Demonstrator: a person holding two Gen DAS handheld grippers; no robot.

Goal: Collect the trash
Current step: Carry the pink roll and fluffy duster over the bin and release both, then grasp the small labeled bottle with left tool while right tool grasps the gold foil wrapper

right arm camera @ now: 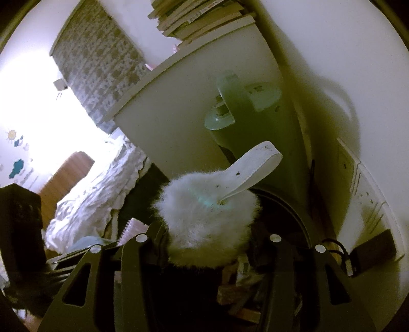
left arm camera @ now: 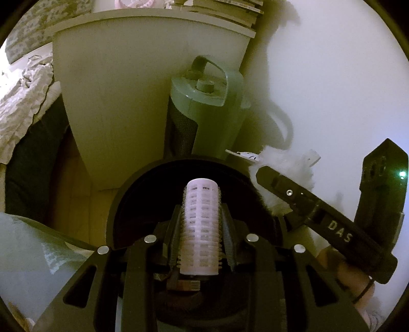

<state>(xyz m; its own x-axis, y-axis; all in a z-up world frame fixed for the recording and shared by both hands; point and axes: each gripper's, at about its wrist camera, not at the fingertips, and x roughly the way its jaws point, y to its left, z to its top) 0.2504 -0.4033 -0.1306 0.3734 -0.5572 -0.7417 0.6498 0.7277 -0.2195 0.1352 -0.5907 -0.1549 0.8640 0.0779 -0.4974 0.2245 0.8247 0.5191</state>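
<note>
My left gripper (left arm camera: 202, 222) is shut on a white bristly hair roller (left arm camera: 202, 224), held upright over the open mouth of a round black trash bin (left arm camera: 122, 201). My right gripper (right arm camera: 207, 242) is shut on a white fluffy pom-pom (right arm camera: 204, 217) with a white strap loop (right arm camera: 258, 163), held above the same black bin (right arm camera: 288, 206); its fingers are hidden behind the fluff. In the left wrist view the right gripper's body (left arm camera: 329, 219) reaches in from the right with the fluff (left arm camera: 278, 158) at its tip. The roller's edge shows in the right wrist view (right arm camera: 133, 227).
A white nightstand (left arm camera: 122, 102) stands behind the bin with a stack of books (right arm camera: 199, 18) on top. A green cylindrical appliance (left arm camera: 204, 115) stands between nightstand and wall. A bed with rumpled sheets (right arm camera: 102, 191) lies left. A black adapter (right arm camera: 370, 250) lies on the floor by the wall.
</note>
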